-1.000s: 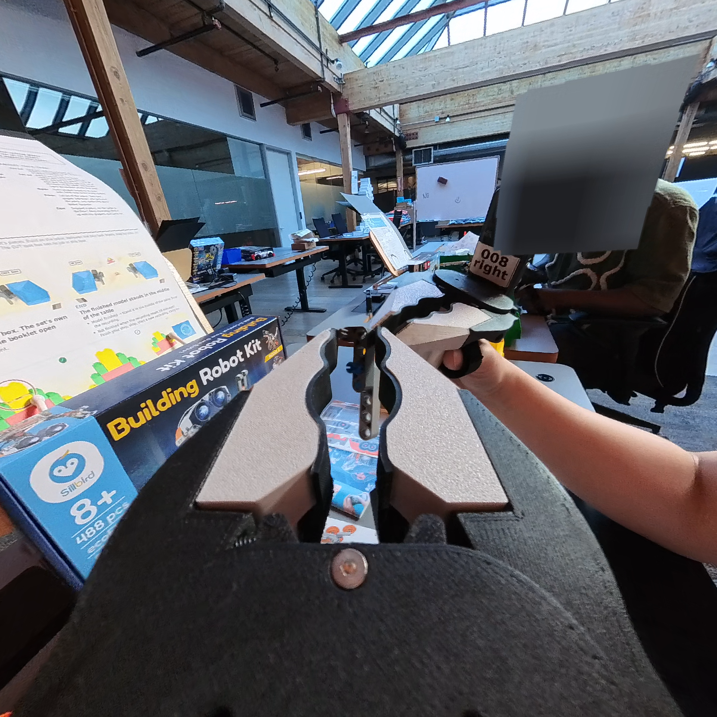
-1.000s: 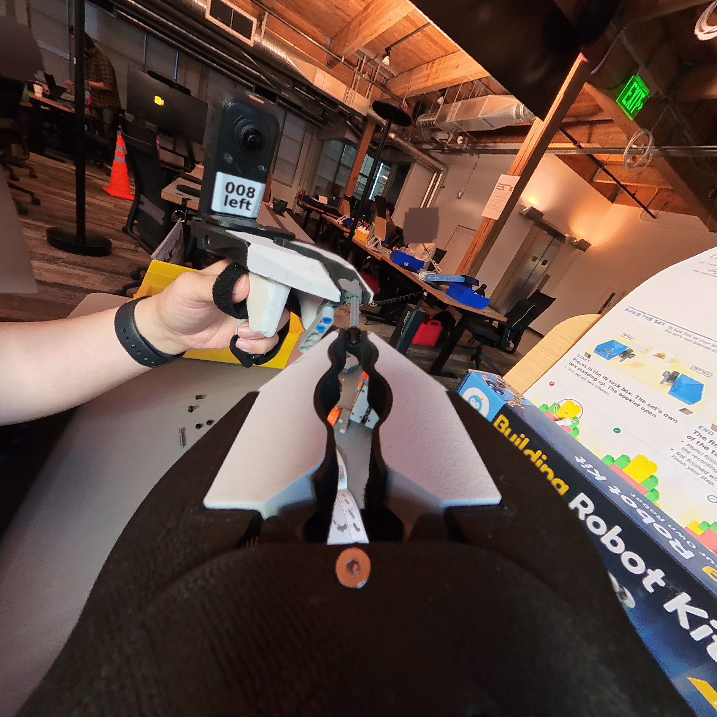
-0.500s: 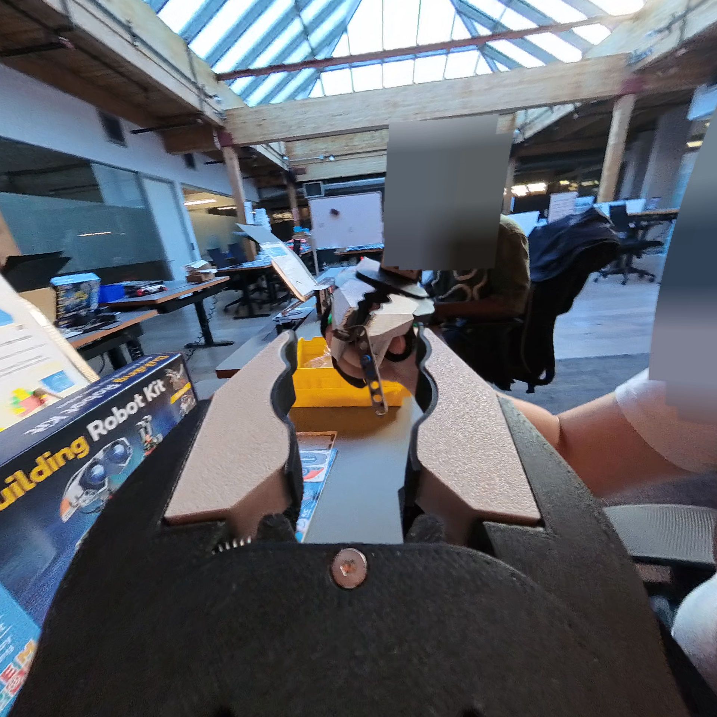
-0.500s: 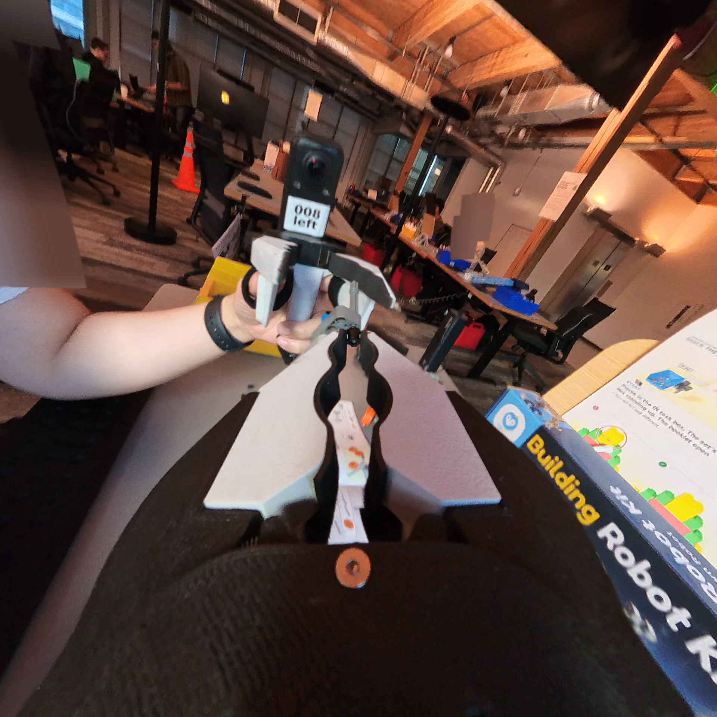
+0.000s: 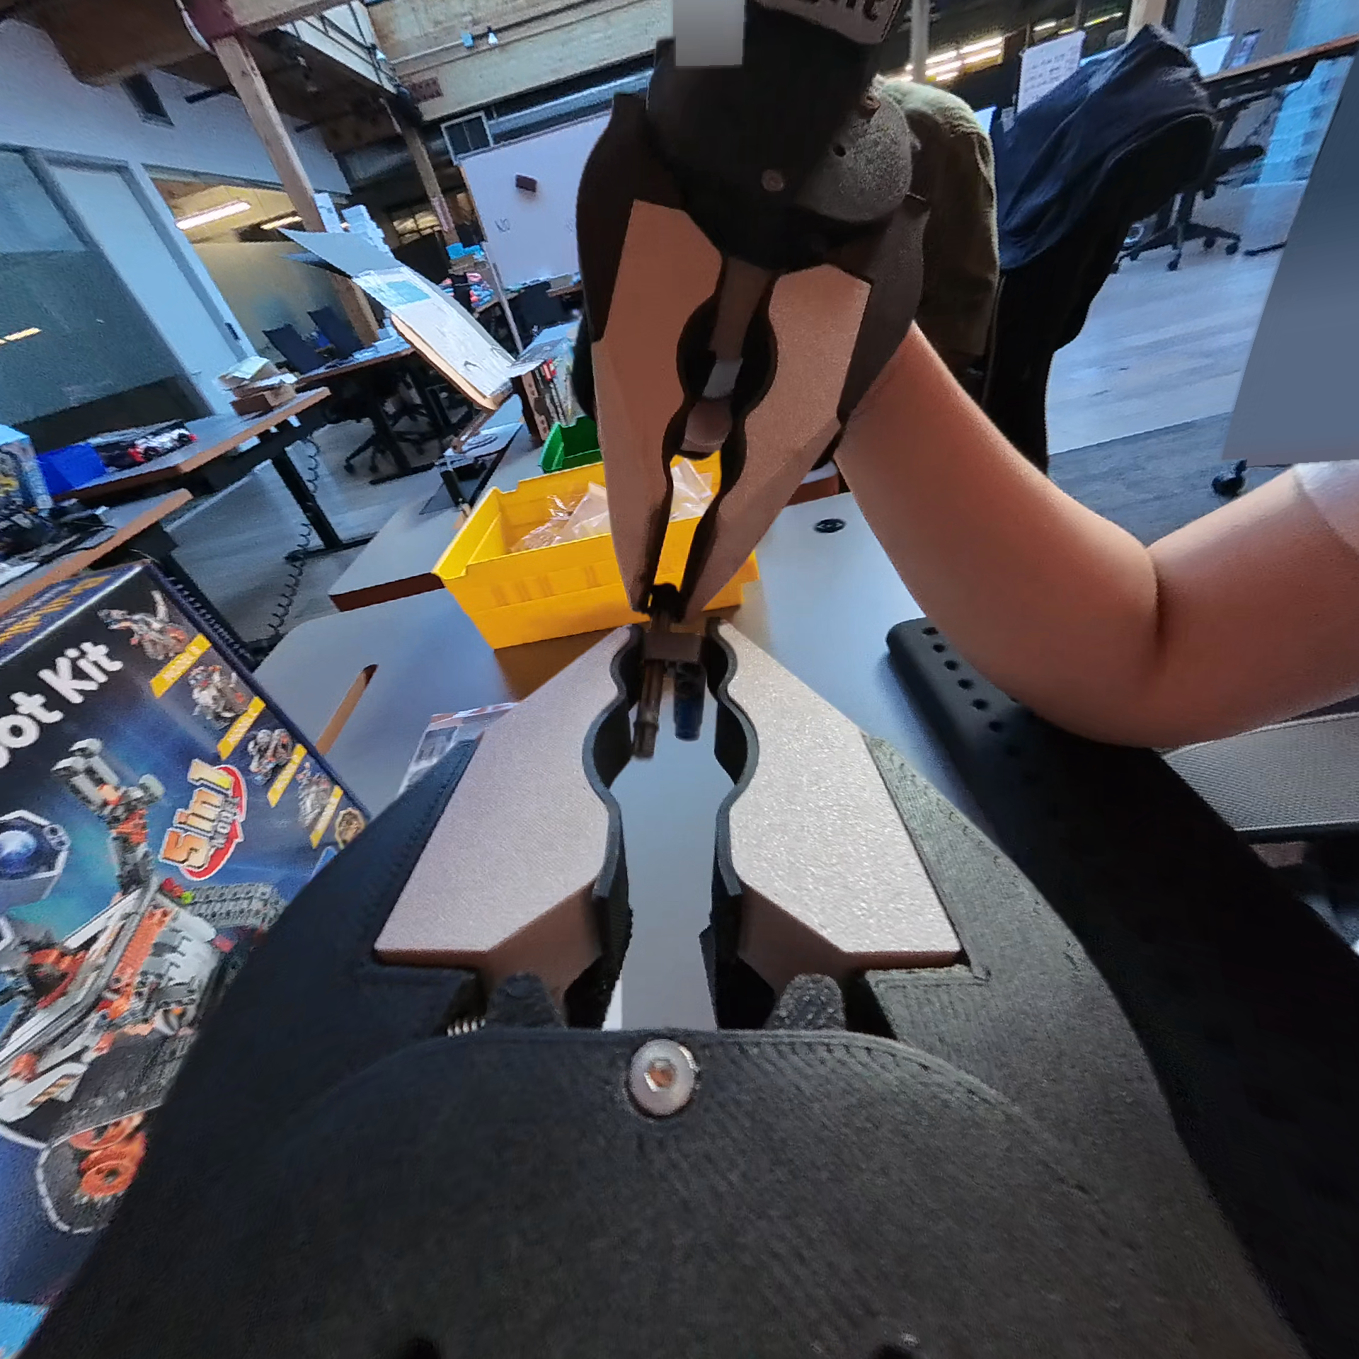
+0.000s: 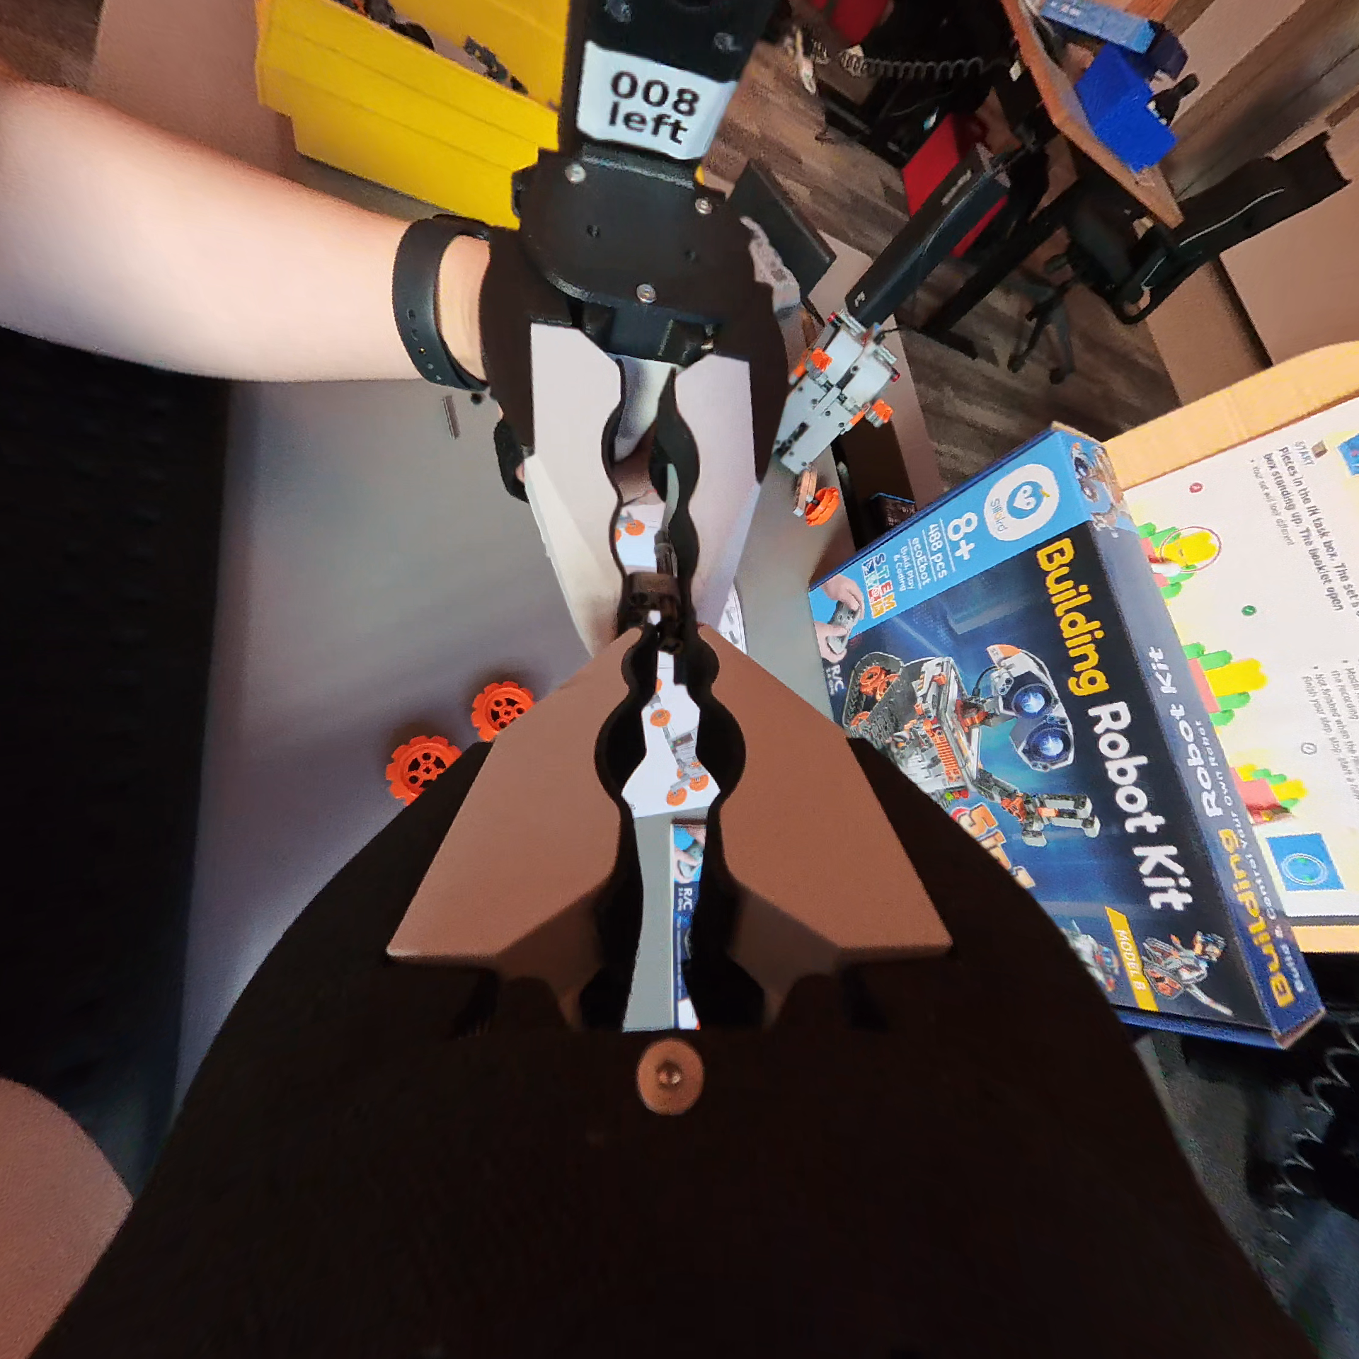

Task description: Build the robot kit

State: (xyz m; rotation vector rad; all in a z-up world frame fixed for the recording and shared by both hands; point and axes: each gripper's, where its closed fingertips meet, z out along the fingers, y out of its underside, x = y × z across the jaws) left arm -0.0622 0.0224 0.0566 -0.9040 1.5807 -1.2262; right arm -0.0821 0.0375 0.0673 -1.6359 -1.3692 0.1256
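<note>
Small dark part (image 5: 665,680) with a grey axle and a blue pin sits between the two tongs, held in the air above the grey counter (image 5: 441,662). Left tongs (image 5: 668,665) are narrowed around its near end, tips pinching it. Right tongs (image 5: 662,599) come from the opposite side, tips pressed onto the top end of the same part. In the right wrist view the two tip pairs meet nose to nose: right tongs (image 6: 660,634) nearly closed on the dark part (image 6: 651,592), left tongs (image 6: 651,588) gripping it from the far side. A hand (image 6: 471,309) with a black wristband carries the left tool.

Under the tongs lies a printed booklet (image 6: 673,765) on the counter (image 6: 331,515). Two orange wheels (image 6: 459,735) lie left of it, touching nothing else. A grey and orange brick assembly (image 6: 831,397) stands behind the left tool, another orange wheel (image 6: 820,506) just below it. Blue kit box (image 6: 1066,735) lies right, against a leaning instruction board (image 6: 1265,625). Yellow bin (image 5: 559,566) sits at the far counter edge, with clear bags inside.
</note>
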